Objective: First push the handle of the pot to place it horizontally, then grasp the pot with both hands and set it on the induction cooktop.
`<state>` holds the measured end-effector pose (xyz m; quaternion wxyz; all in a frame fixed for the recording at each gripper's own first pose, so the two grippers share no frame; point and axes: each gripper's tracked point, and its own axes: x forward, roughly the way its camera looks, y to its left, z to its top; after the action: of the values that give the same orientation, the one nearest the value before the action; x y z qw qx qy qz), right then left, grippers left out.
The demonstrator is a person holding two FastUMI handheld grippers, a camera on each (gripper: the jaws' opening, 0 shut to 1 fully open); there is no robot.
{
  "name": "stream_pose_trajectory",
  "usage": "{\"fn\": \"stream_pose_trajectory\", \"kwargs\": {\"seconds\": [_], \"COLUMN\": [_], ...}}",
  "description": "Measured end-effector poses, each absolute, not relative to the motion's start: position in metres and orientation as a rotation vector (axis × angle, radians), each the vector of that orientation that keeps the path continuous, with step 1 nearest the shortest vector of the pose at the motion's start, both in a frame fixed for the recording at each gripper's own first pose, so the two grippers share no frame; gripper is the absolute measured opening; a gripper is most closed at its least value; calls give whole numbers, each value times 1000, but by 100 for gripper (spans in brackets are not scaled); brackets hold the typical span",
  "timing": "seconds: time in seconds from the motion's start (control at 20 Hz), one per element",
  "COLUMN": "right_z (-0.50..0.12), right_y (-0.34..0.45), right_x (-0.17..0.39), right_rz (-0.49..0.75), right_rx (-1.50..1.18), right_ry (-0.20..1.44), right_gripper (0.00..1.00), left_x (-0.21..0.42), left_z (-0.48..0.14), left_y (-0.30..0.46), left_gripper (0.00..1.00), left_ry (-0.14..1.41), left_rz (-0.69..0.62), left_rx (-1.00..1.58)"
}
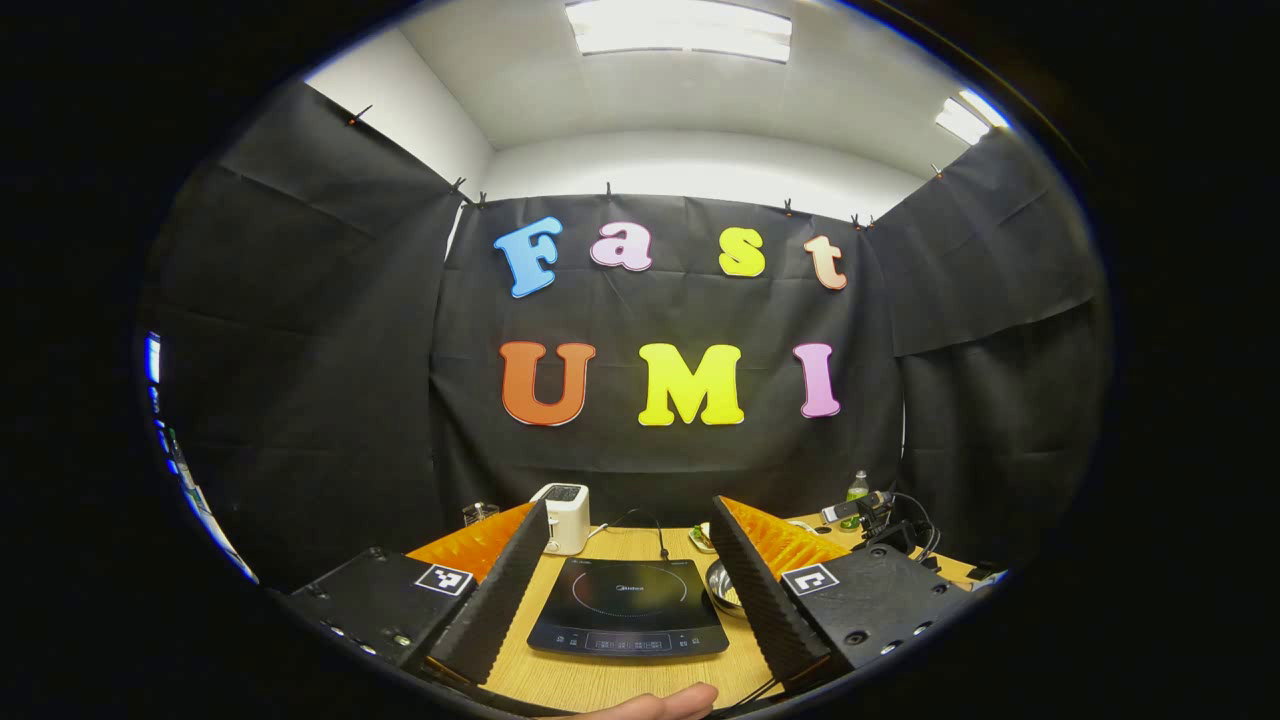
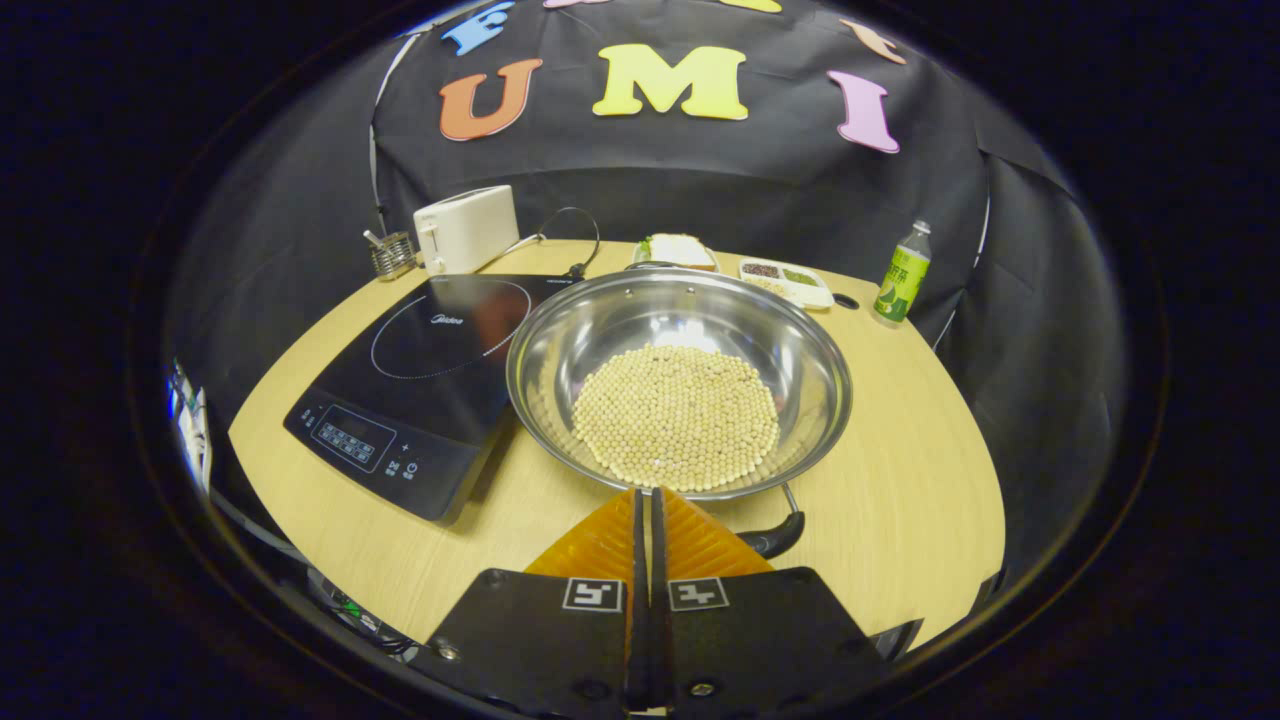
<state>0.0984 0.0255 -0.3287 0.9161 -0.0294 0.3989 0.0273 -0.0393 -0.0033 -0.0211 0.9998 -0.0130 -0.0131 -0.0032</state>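
The left gripper has its jaws spread wide and holds nothing; the induction cooktop lies on the table directly between and beyond the two fingers. The right gripper has its jaws closed together, gripping nothing, tips at the near rim of the pot. The pot, filled with beans, sits just beside the cooktop's right edge, its handle lying right of the closed fingers.

Staged recording booth: black cloth walls, round wooden table, kitchen props.
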Motion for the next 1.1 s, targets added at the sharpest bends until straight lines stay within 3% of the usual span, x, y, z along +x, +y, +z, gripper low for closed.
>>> {"fn": "stream_pose_trajectory", "kwargs": {"seconds": [0.1,0.15,0.55,0.6,0.65,0.8,0.85,0.9,1.1], "right_z": [-327,-325,-322,-323,-324,-326,-328,-329,-328], "right_y": [12,7,-32,-36,-41,-44,-42,-41,-45], "right_x": [100,101,109,110,111,111,109,108,105], "right_rz": [26,25,-30,-34,-35,-27,-19,-13,-10], "right_rx": [-79,-77,-53,-48,-39,12,11,7,35], "right_ry": [811,803,789,790,791,797,804,808,828], "right_gripper": [0,4,4,4,4,4,4,1,4], "left_x": [-41,-40,-38,-37,-36,-33,-34,-34,-36], "left_z": [-23,-23,-27,-28,-30,-33,-34,-34,-38], "left_y": [-2,-2,-10,-11,-14,-23,-24,-26,-30], "left_gripper": [96,96,96,87,96,96,87,96,96], "left_ry": [-24,-23,-21,-19,-15,-7,-7,-6,2], "left_rz": [-4,-7,-16,-15,-17,-28,-30,-32,-44], "left_rx": [-27,-25,-29,-26,-23,-11,-8,-9,-10]}}
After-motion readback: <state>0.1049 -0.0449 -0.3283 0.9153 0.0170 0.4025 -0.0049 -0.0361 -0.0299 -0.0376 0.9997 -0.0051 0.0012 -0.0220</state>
